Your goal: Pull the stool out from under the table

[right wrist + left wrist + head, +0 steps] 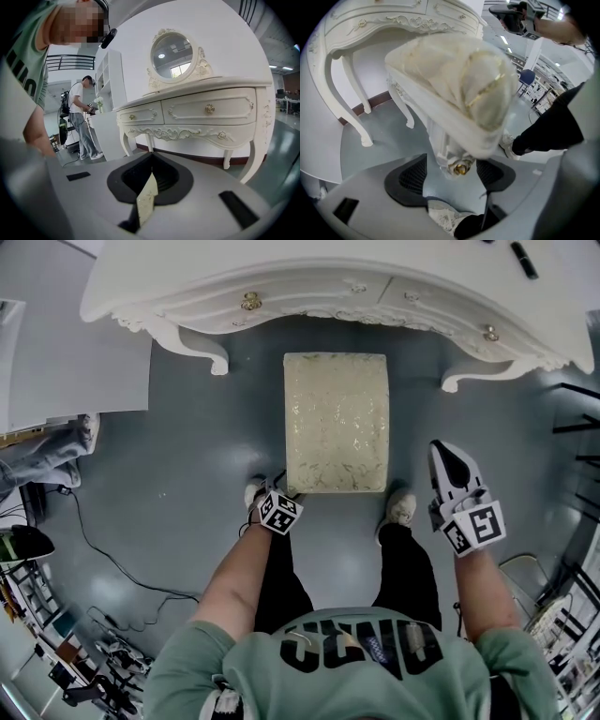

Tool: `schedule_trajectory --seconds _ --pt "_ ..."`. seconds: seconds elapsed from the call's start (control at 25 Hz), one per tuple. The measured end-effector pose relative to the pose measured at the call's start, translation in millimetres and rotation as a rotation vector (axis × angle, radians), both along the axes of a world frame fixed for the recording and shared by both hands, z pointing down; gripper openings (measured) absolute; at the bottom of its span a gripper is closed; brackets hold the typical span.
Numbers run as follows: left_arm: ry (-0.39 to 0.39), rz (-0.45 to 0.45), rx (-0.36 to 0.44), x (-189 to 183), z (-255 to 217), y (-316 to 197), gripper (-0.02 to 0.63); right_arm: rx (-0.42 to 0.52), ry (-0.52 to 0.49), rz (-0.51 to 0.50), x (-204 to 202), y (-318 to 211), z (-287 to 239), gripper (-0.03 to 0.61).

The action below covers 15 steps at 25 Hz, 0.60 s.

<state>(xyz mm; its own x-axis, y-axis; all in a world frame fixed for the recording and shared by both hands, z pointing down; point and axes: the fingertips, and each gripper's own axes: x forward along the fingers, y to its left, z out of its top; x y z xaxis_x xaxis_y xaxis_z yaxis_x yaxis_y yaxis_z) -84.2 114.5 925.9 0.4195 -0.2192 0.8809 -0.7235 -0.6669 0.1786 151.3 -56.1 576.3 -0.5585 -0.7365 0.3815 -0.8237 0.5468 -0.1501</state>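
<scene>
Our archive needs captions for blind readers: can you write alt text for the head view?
A cream upholstered stool stands on the floor in front of a white dressing table. The left gripper is at its near left corner; the right gripper hangs beside it.

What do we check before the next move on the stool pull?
1. Stool out from under the table: ok, the whole seat shows in front of the table's edge.
2. Left tongs let go: ok, jaws apart, stool corner between them, pads not pressing.
3. Right tongs clear of the stool: ok, jaws together, off to its right side.
4. Room to pull further: not ok, both shoes stand at the seat's near edge.
5. Floor cable: ok, well to the left of the stool.
6. All legs flat on the floor: cannot tell, the seat hides them.
</scene>
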Motion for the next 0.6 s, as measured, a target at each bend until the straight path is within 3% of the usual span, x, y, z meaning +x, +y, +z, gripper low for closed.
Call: schedule_trajectory --seconds 0.28,0.6 --pt "-0.046 -0.025 -0.004 -44 -73 26 0.322 -0.039 0.017 0.003 0 13 -48 -0.006" --pt "0.032 -0.166 0.137 -71 -236 -24 0.321 -0.003 0.048 -0.001 4 10 -156 -0.006"
